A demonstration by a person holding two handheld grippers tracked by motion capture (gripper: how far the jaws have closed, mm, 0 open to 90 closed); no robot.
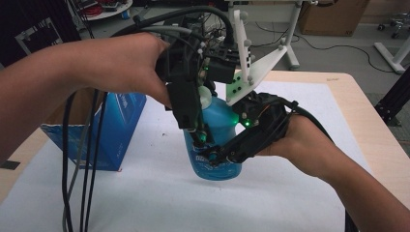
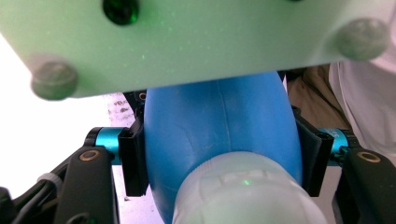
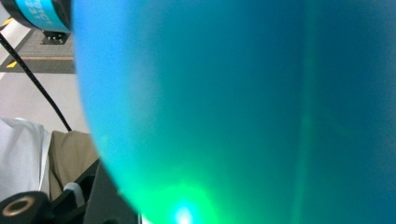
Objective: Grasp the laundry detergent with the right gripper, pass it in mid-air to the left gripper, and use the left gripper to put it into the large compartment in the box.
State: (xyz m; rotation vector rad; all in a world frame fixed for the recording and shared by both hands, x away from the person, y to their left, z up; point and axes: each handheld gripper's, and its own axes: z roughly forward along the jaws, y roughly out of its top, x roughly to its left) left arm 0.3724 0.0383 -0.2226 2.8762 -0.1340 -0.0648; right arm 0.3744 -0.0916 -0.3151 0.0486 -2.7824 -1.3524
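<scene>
Both hand-held grippers (image 1: 200,137) (image 1: 215,157) clamp the blue bottle (image 1: 217,121) with white cap (image 2: 247,191).

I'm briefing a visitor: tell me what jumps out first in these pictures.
A blue bottle stands mid-table, clamped from two sides: the left claw comes down from above near its white cap, and the right claw grips its body low from the side. A blue box stands on the white sheet at the left.

The blue plastic bottle (image 1: 216,145) I'm working on stands upright on the white bench cover, near the middle of the bench. Its body is rounded and translucent blue with a printed label low on the front, and it has a pale whitish cap (image 2: 247,191).
</scene>
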